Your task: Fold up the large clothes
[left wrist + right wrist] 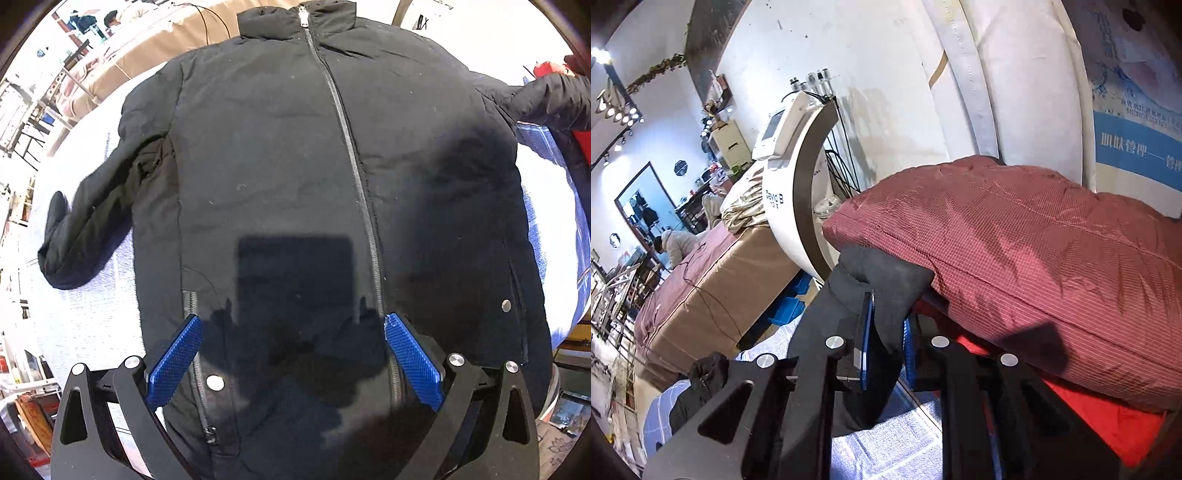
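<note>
black jacket, zipped, flat beneath spread left gripper; sleeve cuff pinched between right gripper fingers, likely for folding inward.

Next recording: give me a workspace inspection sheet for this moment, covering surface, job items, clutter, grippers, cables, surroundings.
Surface: light towel-like cover, mostly under the garment.
Job's things: black jacket lies flat, front up, zipper closed; one sleeve rests on the cover, the other sleeve is lifted.
Clutter: maroon pillow on red fabric beside the jacket.
Grippers: left gripper open above the hem, holding nothing; right gripper shut on the lifted sleeve.
Cables: thin dark cable across the neighbouring bed.
Surroundings: white machine, wall poster, a person in the far background.
</note>
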